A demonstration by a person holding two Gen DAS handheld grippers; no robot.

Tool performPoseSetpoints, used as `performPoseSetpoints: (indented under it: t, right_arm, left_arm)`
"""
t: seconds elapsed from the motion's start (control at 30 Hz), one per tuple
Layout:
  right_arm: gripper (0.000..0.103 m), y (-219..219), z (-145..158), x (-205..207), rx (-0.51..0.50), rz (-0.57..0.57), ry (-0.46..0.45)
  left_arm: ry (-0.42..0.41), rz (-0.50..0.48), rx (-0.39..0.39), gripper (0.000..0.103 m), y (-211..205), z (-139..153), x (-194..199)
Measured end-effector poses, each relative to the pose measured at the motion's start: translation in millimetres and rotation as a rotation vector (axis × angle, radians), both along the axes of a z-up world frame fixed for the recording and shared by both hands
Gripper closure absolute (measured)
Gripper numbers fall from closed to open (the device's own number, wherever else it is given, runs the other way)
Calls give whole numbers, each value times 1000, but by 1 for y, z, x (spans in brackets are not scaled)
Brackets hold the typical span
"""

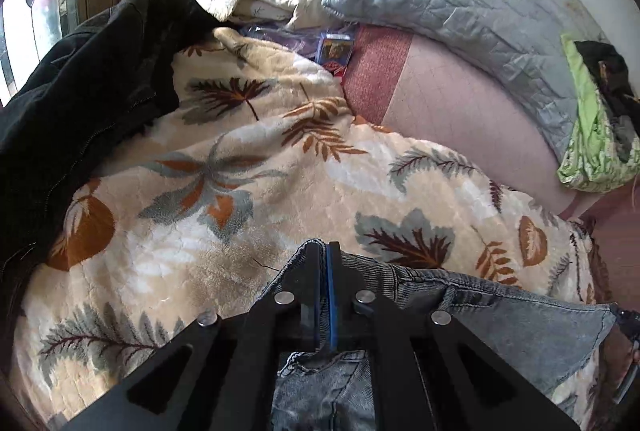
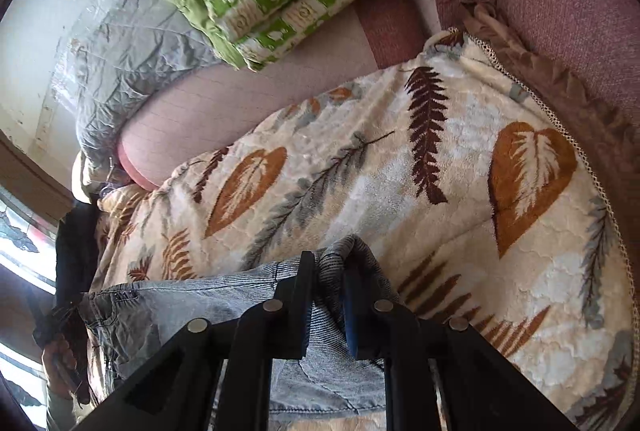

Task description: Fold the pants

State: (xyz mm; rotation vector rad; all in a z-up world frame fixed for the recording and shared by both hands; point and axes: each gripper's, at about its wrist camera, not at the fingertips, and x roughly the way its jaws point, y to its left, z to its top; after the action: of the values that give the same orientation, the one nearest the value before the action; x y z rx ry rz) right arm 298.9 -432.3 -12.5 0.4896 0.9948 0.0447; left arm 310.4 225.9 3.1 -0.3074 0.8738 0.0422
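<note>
A: In the left wrist view, the left gripper (image 1: pixel 326 251) at the bottom centre is closed tight on the waistband of the pants (image 1: pixel 500 315); the denim stretches toward the lower right, above the leaf blanket (image 1: pixel 240 171).

B: In the right wrist view, the right gripper (image 2: pixel 330 259) pinches a bunched fold of the pants (image 2: pixel 192 307), its jaws almost closed; the cloth runs to the lower left.

A: I judge the denim heavy, soft and not slippery; the thick waistband seam is a good hold.

My left camera sits close above the bed, looking along my left tool (image 1: pixel 325 251) toward the pillows at 12 o'clock. My right camera looks sideways. Both see the leaf blanket (image 1: pixel 240 167) (image 2: pixel 400 159) and jeans (image 1: pixel 500 315) (image 2: pixel 192 307).
</note>
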Motion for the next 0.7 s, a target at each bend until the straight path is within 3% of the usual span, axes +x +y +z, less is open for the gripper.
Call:
performPoseSetpoints:
  t: [0.2,0.37,0.5,0.6,0.63,0.7]
  right_arm:
    - [89,-5,44,-86,31,16,-112]
    - [89,-4,43,-190,51,74,-128]
    - [86,3,-13,-262,62,104,-2]
    - [81,5,-67,-292,74,126,195]
    - [77,2,-75,-300,101,112,222]
    - [69,-8,-73,-311,137,55,218]
  left_arm:
    - [-142,-51,-53,100,11,51,-107]
    - [-165,-105,-81,100,26,47,-212]
    - [-18,-165,-66,99,34,-2,-263]
    - [155,-151,-22,97,44,-40,-279]
    - [186,-119,-9,97,50,-44,-282]
    - [160,-53,-4,97,63,-35,-287]
